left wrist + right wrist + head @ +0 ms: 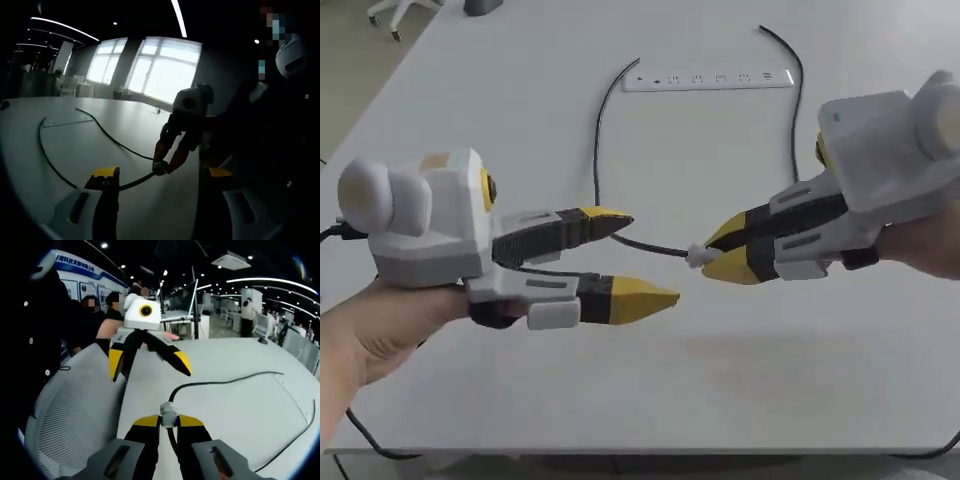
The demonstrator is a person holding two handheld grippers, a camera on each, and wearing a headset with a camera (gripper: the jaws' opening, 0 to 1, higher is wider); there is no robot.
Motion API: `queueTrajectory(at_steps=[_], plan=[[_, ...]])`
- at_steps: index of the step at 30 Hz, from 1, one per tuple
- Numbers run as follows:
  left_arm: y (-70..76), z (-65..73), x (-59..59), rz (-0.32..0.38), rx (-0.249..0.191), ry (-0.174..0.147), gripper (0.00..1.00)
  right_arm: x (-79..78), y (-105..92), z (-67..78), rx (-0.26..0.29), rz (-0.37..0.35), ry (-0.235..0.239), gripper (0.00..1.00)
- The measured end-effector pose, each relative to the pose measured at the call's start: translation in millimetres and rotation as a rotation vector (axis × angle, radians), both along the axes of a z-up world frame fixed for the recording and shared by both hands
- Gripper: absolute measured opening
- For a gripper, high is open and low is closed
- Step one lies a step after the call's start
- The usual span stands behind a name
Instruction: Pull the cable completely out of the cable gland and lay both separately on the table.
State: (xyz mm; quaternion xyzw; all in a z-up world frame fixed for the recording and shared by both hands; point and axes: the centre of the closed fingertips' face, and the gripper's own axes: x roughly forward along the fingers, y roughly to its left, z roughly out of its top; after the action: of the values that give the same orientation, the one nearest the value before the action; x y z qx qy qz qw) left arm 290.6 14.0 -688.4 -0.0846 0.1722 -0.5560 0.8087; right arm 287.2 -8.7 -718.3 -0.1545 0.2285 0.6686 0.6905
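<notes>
Pinching cable gland in right gripper, held left gripper spread wide, empty. Spotted power strip in head view, mesh chair in right gripper view.

No legible txt in any view. Blue wall board, right gripper view, top left: white lettering along upper edge plus rows of pale panels below, all too blurred to read. Power strip, head view, far side: small dark marks by sockets, too tiny to make out. No nums, brands, signs readable.
</notes>
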Motion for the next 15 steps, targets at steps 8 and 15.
queueTrajectory(at_steps=[8,15], plan=[[-15.5,-0.6,-5.7,-0.082,-0.03,0.02,0.59,-15.5,4.0,6.9,0.005,0.065,0.004,0.07],[-20.9,-6.2,-13.3,-0.134,-0.034,0.042,0.44,-22.6,6.0,11.6,0.018,0.094,0.009,0.06]])
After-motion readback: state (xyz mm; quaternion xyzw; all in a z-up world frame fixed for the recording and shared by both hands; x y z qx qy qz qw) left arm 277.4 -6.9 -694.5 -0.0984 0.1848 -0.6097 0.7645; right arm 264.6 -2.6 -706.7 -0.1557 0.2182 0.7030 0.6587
